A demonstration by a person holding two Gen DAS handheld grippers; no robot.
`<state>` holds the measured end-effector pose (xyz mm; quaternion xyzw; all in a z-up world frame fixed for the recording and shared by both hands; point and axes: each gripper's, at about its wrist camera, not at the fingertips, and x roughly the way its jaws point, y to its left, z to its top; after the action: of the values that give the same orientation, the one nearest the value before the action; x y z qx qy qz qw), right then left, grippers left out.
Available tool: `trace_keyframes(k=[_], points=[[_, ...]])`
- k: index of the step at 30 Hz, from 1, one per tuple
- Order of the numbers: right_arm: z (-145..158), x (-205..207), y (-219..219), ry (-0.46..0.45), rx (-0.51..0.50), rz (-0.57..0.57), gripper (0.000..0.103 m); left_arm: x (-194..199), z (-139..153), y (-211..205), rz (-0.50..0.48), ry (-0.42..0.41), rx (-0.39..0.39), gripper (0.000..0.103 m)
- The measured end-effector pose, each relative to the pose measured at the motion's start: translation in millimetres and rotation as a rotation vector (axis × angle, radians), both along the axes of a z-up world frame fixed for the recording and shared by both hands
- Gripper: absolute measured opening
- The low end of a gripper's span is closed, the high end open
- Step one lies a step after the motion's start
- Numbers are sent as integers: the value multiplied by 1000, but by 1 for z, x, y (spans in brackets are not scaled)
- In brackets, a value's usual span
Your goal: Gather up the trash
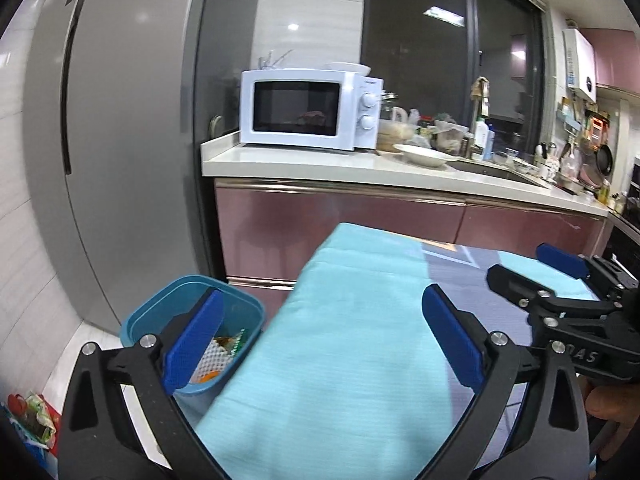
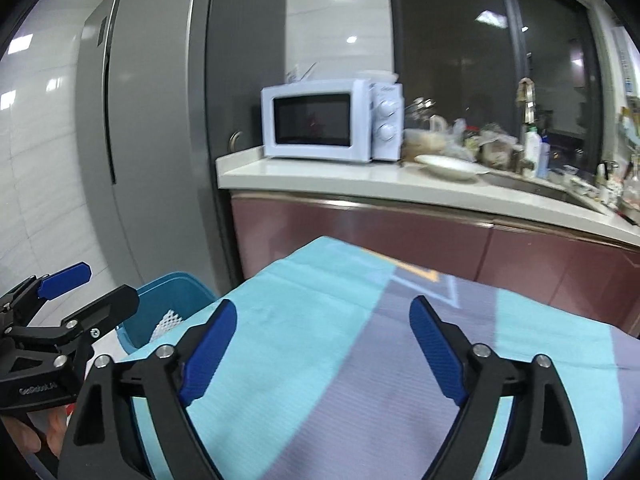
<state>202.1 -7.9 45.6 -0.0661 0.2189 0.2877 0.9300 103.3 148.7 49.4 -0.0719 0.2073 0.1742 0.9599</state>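
Both black blue-padded grippers, left gripper (image 1: 322,344) and right gripper (image 2: 322,354), gape empty over the turquoise cloth-covered table (image 1: 340,320); the blue plastic trash bin (image 1: 160,312) holding wrappers sits lower-left, nearer the left.

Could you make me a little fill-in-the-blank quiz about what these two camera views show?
1. The blue bin standing left of the cloth-covered table already holds ____.
2. On the counter, the white microwave stands ____ of the white plate.
3. Both the left gripper and the right gripper have their jaws ____.

Missing words: trash; left; open
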Motion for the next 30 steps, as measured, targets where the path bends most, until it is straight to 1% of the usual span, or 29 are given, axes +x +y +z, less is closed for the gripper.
trace_keyframes(k=[4,7,10,13,17,20,24,30], points=[[6,-13,-34,-37,23,-68,92,-7,6,-27,-43,-28,14,97],[7,-20,-57,-48,37,-119,92,-11,8,-47,-74,-38,39,97],[6,-26,-79,-56,46,-165,94,-14,10,-62,-101,-49,42,97],[6,-33,-97,-70,51,-210,96,-19,9,-80,-131,-55,48,97],[4,-44,-116,-91,45,-268,96,-25,4,-102,-169,-44,74,97],[4,-52,-133,-108,40,-315,96,-29,1,-113,-183,-44,82,97],[2,-65,-152,-115,38,-371,96,-32,-5,-121,-195,-31,69,97],[-7,-82,-182,-103,47,-454,96,-40,-15,-133,-213,-18,87,97]])
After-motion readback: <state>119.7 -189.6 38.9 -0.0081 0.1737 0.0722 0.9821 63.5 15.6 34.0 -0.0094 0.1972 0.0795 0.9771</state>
